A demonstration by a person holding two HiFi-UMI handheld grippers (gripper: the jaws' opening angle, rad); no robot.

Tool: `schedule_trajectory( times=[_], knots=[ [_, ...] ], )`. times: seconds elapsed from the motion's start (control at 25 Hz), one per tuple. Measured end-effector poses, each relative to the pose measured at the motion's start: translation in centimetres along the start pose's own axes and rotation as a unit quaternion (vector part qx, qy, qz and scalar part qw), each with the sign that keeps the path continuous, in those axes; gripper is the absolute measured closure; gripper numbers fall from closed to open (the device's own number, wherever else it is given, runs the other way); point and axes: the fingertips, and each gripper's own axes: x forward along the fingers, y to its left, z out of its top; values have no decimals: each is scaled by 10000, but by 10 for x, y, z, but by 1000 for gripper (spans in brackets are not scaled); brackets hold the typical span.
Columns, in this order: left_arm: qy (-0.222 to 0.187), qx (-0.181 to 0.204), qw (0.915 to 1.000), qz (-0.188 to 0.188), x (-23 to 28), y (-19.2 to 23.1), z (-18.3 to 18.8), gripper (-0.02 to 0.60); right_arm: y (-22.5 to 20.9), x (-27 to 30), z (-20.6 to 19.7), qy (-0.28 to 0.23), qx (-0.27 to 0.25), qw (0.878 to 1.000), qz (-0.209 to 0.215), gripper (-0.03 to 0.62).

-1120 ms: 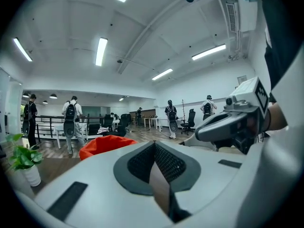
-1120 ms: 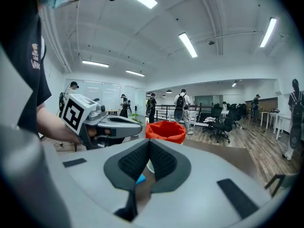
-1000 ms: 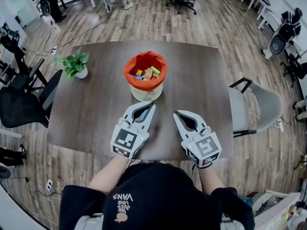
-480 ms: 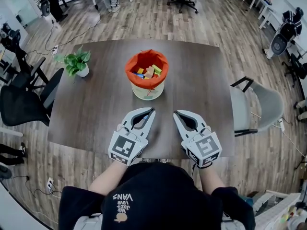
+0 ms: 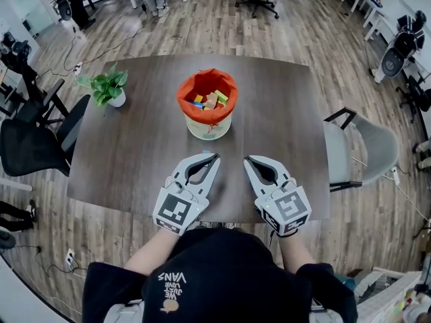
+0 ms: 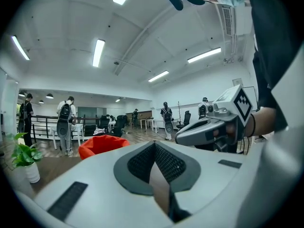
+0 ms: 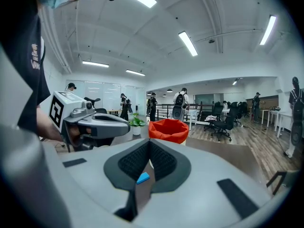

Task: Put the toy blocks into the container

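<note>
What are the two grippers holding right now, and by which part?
Nothing. The left gripper and the right gripper are both shut and empty. The toy blocks lie in the orange container.

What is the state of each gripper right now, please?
Left gripper: closed, jaws together.
Right gripper: closed, jaws together.

Potted plant on dark table

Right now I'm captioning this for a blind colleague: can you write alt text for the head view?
From above, a person holds the left tool and right tool, both shut, over the near edge of a dark table. Beyond stands an orange-lined container of toy blocks, a potted plant to its left.
</note>
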Motion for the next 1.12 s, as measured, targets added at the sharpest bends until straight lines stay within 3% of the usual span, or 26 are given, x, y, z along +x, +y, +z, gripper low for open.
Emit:
schedule_trajectory(
  times=[0.36,1.12],
  knots=[
    [-26,-108,9999,82,-3,6,-3,571,4,4,2,-24,-8,10000,20,576],
    [494,-511,9969,345,1,25,-50,571,7,25,4,7,-44,9996,264,576]
  ],
)
